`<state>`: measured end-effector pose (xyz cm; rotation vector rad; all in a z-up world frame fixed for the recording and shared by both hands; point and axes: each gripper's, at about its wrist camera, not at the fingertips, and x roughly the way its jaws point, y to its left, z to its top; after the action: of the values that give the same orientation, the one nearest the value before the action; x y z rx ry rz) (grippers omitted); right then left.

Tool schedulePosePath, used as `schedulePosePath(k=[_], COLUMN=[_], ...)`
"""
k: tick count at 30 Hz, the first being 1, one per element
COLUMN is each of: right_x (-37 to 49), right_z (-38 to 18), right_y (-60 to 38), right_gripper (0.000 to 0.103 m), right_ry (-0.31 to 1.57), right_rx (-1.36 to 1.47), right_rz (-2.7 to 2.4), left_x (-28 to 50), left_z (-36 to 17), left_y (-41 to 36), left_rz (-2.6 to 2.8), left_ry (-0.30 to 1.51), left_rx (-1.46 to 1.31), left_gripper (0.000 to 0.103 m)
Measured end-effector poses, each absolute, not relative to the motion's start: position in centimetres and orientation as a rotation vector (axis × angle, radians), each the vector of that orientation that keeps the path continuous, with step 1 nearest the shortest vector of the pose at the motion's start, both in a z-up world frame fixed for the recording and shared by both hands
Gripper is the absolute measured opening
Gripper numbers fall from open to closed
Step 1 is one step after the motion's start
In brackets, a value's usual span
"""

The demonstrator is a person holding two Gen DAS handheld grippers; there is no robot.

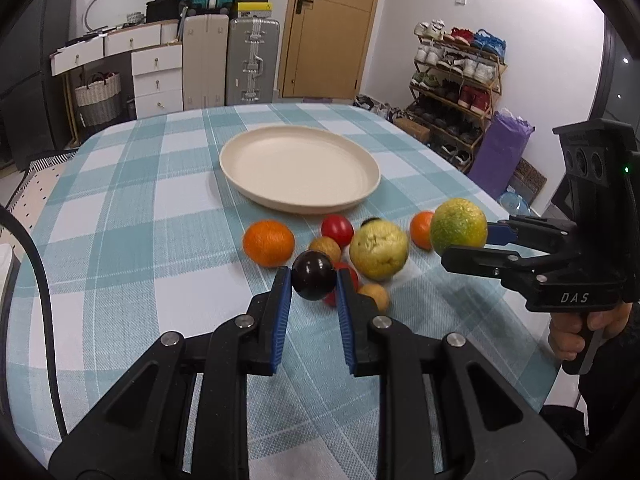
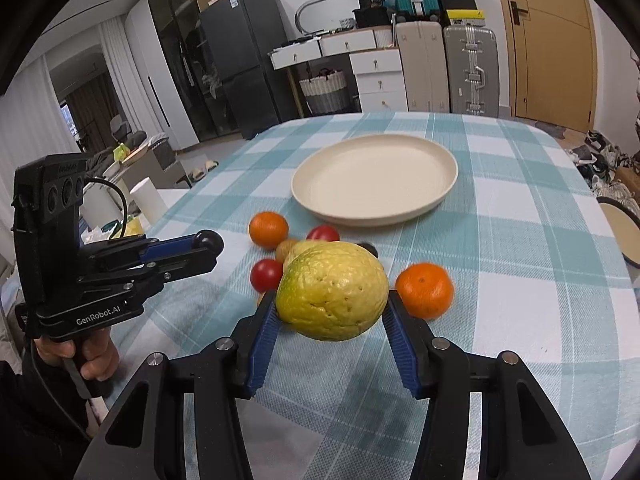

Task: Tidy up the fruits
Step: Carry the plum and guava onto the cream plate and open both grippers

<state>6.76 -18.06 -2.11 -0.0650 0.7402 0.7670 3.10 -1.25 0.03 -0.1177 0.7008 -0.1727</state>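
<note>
My left gripper [image 1: 313, 283] is shut on a dark purple round fruit [image 1: 313, 275] and holds it above the fruit pile; it also shows in the right wrist view [image 2: 208, 249]. My right gripper [image 2: 332, 308] is shut on a big yellow-green citrus [image 2: 332, 290], lifted off the cloth; it also shows in the left wrist view [image 1: 459, 227]. On the cloth lie an orange [image 1: 268, 242], a second orange [image 2: 425, 289], a yellow guava-like fruit [image 1: 378, 249], red tomatoes [image 1: 337, 229] and small brown fruits [image 1: 374, 295]. An empty cream plate [image 1: 300, 168] sits behind them.
The table [image 1: 132, 216] has a teal checked cloth. Its right edge drops toward a shoe rack [image 1: 456, 76] and a purple mat [image 1: 498, 152]. Suitcases, drawers and a door stand behind the far edge.
</note>
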Motion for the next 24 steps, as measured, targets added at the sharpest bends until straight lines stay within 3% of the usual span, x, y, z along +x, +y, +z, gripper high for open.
schedulePosePath(k=[14, 24], right_x=[10.6, 14.1], right_z=[0.6, 0.4], right_y=[-17.5, -16.0], right_gripper=[0.053, 0.053], right_ry=[0.692, 0.721], right_rx=[-0.037, -0.044], right_rz=[0.698, 0.671], left_x=[6.3, 10.5], left_z=[3.2, 2.5], left_y=[-1.3, -1.5], left_rz=[-0.131, -0.111], left_ry=[0.615, 0.627], left_rx=[-0.105, -0.087], left_gripper=[0.02, 0.02])
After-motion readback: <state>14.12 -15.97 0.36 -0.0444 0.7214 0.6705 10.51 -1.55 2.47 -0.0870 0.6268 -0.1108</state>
